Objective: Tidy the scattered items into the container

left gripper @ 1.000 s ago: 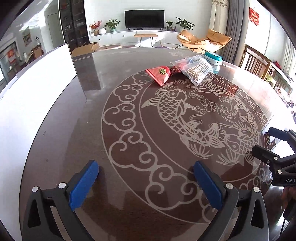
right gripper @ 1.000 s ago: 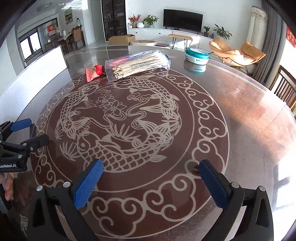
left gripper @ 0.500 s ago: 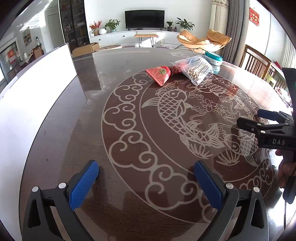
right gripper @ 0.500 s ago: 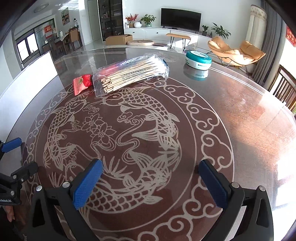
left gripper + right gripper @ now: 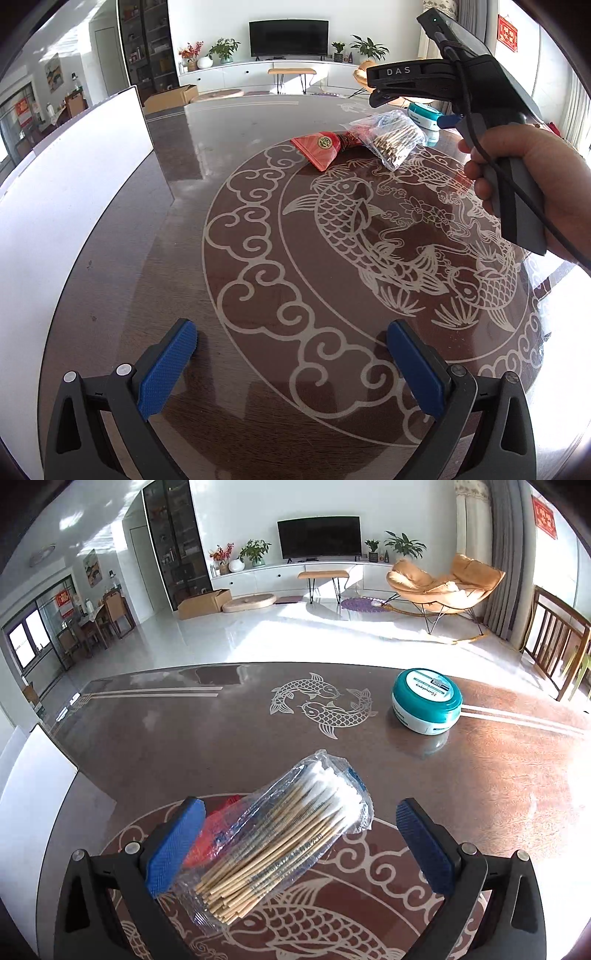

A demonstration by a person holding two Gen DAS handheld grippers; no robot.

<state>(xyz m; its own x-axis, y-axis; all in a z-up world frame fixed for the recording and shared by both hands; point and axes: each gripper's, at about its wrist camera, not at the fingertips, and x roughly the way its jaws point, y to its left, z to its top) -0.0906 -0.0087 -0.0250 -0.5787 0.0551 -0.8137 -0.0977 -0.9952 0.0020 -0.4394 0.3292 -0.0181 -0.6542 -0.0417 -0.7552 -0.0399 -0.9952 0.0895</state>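
A clear bag of cotton swabs (image 5: 284, 834) lies on the dark fish-patterned table (image 5: 498, 775), between the open blue pads of my right gripper (image 5: 299, 843). A red pouch (image 5: 207, 834) lies just left of the bag, partly hidden behind the left pad. In the left wrist view the bag (image 5: 391, 142) and the red pouch (image 5: 323, 149) lie far across the table, with the right gripper's body (image 5: 461, 85) held above them. My left gripper (image 5: 290, 363) is open and empty, low over the near side of the table. A white container (image 5: 70, 173) stands at the left.
A teal round cream tin (image 5: 426, 701) sits on the table beyond the bag, to the right. The white container's wall (image 5: 26, 790) shows at the left edge in the right wrist view. A wooden chair (image 5: 557, 642) stands past the table's right side.
My right gripper has moved forward across the table and now straddles the swab bag. The left gripper has stayed in place.
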